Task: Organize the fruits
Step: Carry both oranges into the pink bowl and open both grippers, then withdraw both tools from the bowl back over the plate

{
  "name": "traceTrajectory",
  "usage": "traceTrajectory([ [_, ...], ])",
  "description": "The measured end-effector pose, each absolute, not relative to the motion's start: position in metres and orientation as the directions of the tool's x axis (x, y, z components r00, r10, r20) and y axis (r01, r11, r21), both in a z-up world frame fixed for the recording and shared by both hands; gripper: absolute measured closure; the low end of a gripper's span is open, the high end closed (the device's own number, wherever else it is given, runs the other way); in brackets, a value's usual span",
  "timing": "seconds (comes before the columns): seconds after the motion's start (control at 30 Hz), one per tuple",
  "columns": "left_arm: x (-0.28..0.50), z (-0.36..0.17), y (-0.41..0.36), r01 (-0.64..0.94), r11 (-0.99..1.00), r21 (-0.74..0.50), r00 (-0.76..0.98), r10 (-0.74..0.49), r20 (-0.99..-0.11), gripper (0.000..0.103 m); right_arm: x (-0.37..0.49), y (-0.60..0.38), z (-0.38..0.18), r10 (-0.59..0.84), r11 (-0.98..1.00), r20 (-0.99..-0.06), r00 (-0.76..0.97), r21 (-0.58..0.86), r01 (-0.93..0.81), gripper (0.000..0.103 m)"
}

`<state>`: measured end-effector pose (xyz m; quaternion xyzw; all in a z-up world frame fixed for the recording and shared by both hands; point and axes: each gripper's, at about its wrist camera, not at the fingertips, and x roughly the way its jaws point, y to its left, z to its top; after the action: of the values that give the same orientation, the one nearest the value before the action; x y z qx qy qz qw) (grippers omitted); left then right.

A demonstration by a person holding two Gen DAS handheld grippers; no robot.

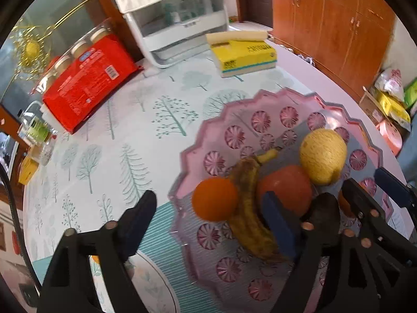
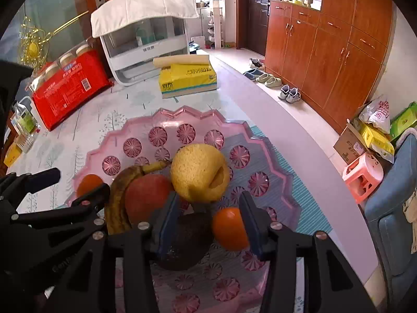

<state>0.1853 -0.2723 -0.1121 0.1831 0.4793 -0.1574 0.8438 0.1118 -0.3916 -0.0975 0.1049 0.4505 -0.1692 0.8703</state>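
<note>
Six fruits already sit in the pink tray (image 2: 271, 156); both tongs (image 1: 208, 216) (image 2: 211, 216) gape apart, nothing clamped

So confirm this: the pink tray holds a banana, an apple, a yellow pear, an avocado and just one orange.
Not quite: there are two oranges. The right wrist view shows one orange left of the banana and another orange on the pink tray beside the avocado. The apple and yellow pear are right.
</note>
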Motion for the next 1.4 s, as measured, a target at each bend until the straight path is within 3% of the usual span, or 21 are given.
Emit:
traceTrajectory([
  [0.1, 0.188, -0.109, -0.264, 0.425, 0.894, 0.143, 0.483, -0.090, -0.871, 0.017, 0.108, -0.389, -0.092, -0.202, 0.922, -0.807, 0.555, 0.035, 0.385, 0.041],
  [0.2, 0.186, -0.105, -0.257, 0.416, 0.899, 0.140, 0.484, -0.088, -0.871, 0.016, 0.107, -0.383, -0.086, -0.203, 0.928, -0.797, 0.569, 0.029, 0.372, 0.039],
  [1.4, 0.164, -0.034, -0.150, 0.353, 0.929, 0.111, 0.540, -0.105, -0.835, 0.016, 0.079, -0.309, -0.037, -0.254, 0.919, -0.744, 0.618, 0.014, 0.395, 0.039],
])
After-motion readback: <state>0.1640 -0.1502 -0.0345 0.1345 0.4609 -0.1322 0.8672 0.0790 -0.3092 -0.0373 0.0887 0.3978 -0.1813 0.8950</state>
